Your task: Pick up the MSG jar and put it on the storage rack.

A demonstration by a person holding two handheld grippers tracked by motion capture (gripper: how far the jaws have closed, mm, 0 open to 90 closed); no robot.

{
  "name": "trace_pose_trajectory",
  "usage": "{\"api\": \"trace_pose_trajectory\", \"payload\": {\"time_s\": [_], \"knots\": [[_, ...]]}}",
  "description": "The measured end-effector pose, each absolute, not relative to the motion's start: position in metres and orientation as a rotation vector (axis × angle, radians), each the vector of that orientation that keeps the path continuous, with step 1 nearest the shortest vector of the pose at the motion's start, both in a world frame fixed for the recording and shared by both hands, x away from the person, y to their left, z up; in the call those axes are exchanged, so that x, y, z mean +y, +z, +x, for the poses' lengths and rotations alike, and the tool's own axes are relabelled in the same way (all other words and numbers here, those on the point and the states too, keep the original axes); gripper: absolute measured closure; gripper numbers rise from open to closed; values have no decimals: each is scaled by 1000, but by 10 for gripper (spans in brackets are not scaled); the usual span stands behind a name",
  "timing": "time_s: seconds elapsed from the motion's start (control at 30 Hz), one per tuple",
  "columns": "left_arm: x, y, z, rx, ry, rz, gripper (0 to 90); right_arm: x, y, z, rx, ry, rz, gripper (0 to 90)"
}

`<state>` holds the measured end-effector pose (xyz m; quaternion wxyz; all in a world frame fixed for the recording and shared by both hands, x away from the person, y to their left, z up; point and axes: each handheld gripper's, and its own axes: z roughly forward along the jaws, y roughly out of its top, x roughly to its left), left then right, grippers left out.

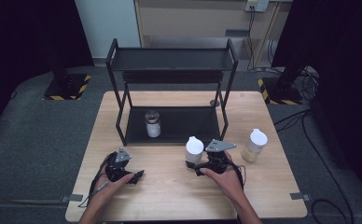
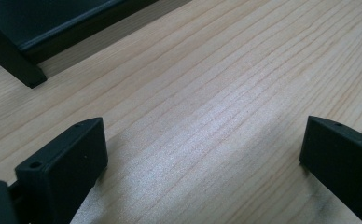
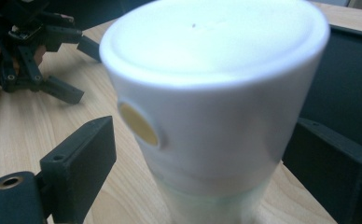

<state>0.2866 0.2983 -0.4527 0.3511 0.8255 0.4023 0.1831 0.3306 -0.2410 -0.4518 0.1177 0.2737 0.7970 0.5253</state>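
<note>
Straddling a white-capped bottle (image 3: 216,112), the right hand-held gripper (image 1: 194,164) has its two black jaws on either side of the cap. A gap shows between the near-side jaw and the bottle wall, and contact at the other jaw cannot be made out, so the jaws are judged not yet clamped: released, with the bottle between them. The bottle stands upright on the worktop (image 1: 170,186), just in front of the black rack (image 1: 170,60). Its position suggests a pickup for shelving.

The left hand-held gripper (image 1: 135,176) rests low on the worktop near the front edge, jaws wide apart over bare wood, nothing between them. It appears parked clear so that the right hand has room to work.

Further out, a jar with a dark lid (image 1: 152,123) sits on the rack's lower shelf, towards its left side; the upper shelf looks bare. A second white-capped bottle (image 1: 255,145) with yellowish contents stands to the right, well apart from the rack, apparently waiting its turn.
</note>
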Motion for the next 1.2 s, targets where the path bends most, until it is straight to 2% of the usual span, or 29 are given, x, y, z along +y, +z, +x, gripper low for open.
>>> {"api": "trace_pose_trajectory", "payload": {"time_s": [0.6, 1.2], "knots": [[297, -453, 285, 1048, 479, 2133, 0, -229, -449, 328, 2302, 1488, 800, 292], [297, -453, 285, 1049, 480, 2134, 0, -219, -441, 317, 2271, 1452, 824, 312]]}}
